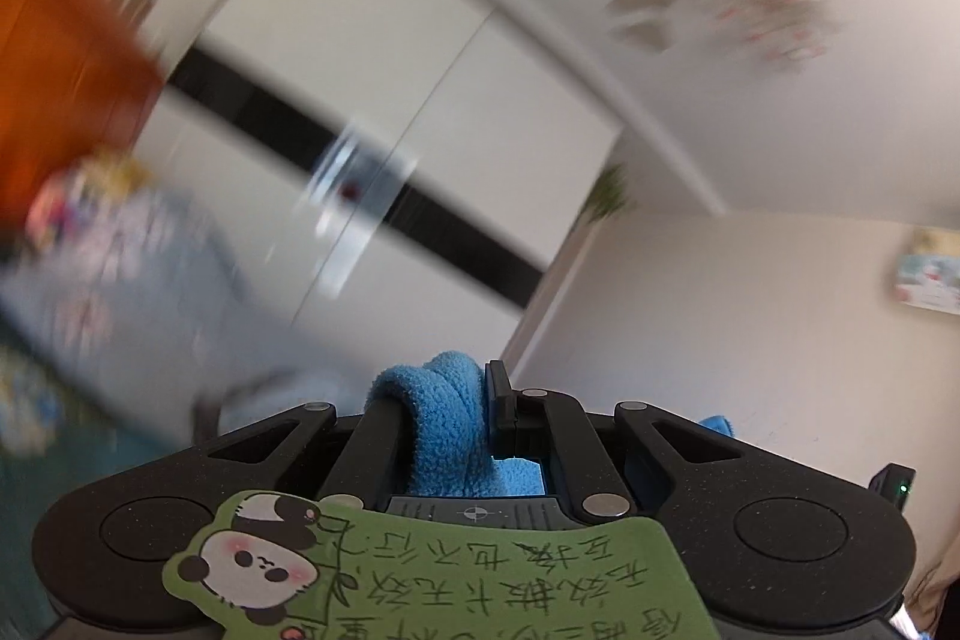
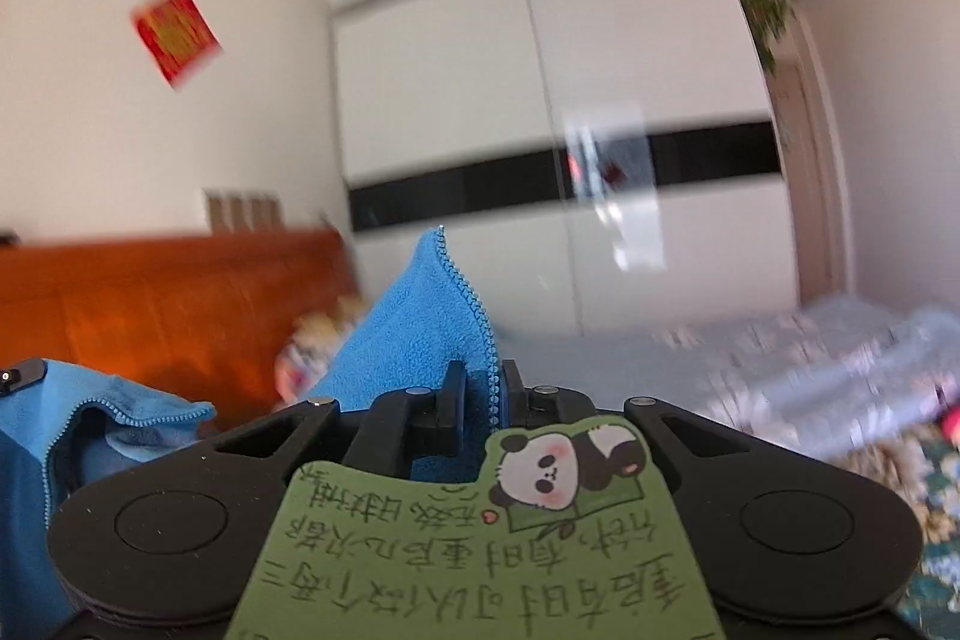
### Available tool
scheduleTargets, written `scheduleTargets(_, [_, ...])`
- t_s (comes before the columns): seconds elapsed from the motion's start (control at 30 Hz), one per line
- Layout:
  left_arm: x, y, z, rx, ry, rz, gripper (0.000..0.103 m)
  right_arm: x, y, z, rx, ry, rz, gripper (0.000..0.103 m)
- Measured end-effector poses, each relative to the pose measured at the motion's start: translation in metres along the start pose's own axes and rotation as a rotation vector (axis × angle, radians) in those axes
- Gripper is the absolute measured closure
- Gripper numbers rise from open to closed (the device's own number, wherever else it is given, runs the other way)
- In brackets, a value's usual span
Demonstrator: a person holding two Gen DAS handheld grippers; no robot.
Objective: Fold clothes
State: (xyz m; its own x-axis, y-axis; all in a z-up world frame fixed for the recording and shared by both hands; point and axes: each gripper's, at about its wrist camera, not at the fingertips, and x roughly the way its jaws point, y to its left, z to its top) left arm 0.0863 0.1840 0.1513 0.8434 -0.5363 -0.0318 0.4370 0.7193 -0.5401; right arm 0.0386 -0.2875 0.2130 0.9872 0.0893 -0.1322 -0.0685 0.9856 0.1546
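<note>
A bright blue fleece garment with a zipper is held up in the air by both grippers. In the left wrist view my left gripper (image 1: pixel 447 394) is shut on a rolled bunch of the blue fleece (image 1: pixel 444 418), which bulges up between its fingers. In the right wrist view my right gripper (image 2: pixel 483 388) is shut on the zipper edge of the blue fleece (image 2: pixel 414 328), whose corner stands up in a peak. More of the garment hangs at the lower left of that view, with the zipper showing.
A white wardrobe (image 2: pixel 600 130) with a black band fills the far wall. An orange wooden headboard (image 2: pixel 150 304) stands at the left. A bed with pale patterned bedding (image 2: pixel 810 358) lies to the right. Both views are blurred.
</note>
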Motion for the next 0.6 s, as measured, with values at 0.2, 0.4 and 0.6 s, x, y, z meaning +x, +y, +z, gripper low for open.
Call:
scheduleTargets(0.2, [0.119, 0.088, -0.089, -0.144, 0.227, 0.202, 0.099, 0.118, -0.051, -0.094, 0.048, 0.258, -0.118, 0.093])
scheduleTargets(0.4, [0.185, 0.147, -0.127, -0.158, 0.343, 0.305, 0.099, 0.203, -0.083, -0.189, 0.099, 0.463, -0.178, 0.093])
scheduleTargets(0.6, [0.227, 0.165, -0.112, -0.105, 0.348, 0.32, 0.099, 0.249, -0.105, -0.188, 0.105, 0.464, -0.18, 0.094])
